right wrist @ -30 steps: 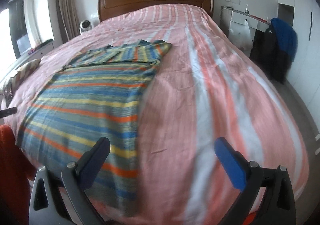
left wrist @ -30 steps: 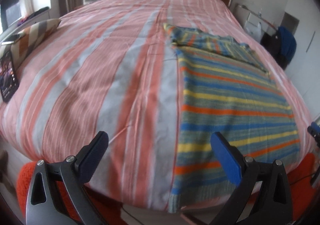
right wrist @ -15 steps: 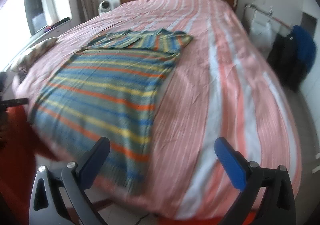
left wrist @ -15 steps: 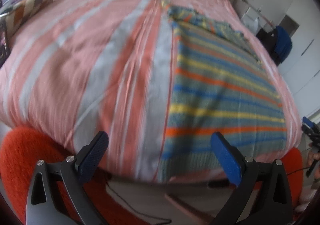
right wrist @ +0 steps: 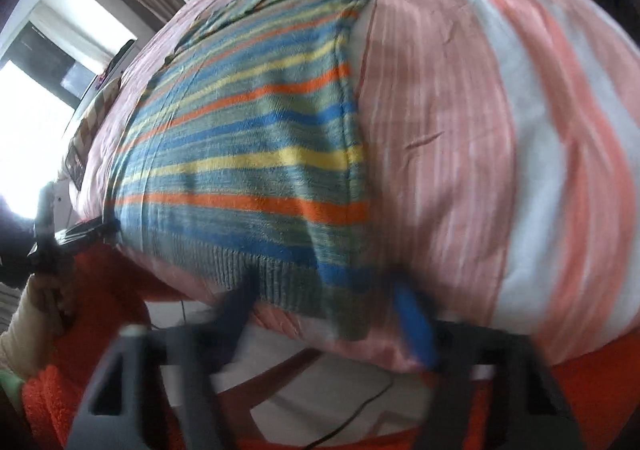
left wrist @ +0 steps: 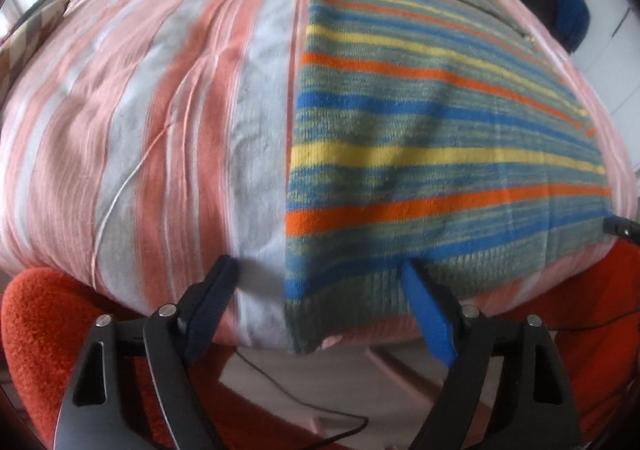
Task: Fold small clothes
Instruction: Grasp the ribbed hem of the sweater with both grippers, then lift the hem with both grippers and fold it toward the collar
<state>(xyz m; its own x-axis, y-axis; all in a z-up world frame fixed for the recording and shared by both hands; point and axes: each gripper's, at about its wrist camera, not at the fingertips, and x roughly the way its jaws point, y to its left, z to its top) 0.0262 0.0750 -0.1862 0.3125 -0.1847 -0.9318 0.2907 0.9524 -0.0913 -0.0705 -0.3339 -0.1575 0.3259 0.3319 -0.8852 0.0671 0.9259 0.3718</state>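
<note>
A striped sweater point(left wrist: 420, 122) lies flat on a bed point(left wrist: 160, 98), spread over a bedspread of pink, orange and pale stripes. Its ribbed hem hangs just over the bed's near edge, and its folded sleeves sit bunched at the far end, toward the headboard.

The left hand-held gripper point(left wrist: 320, 282) is at the near edge with its jaws spread wide. One finger rests against the bedspread just beside the sweater's left corner, and the blue finger point(left wrist: 428, 318) lies against the ribbed hem, so that the corner of the hem sits between them, not pinched.

The right hand-held gripper point(right wrist: 324, 302) is blurred but also spread, its two fingers straddling the sweater's point(right wrist: 248, 154) right hem corner at the edge of the bed point(right wrist: 500, 130). The left hand-held gripper also appears at the left of this view, at the sweater's other corner.

A thin black cable point(left wrist: 288, 394) runs over the floor below the bed. Fuzzy orange-red fabric point(left wrist: 36, 314) fills the lower corners.
</note>
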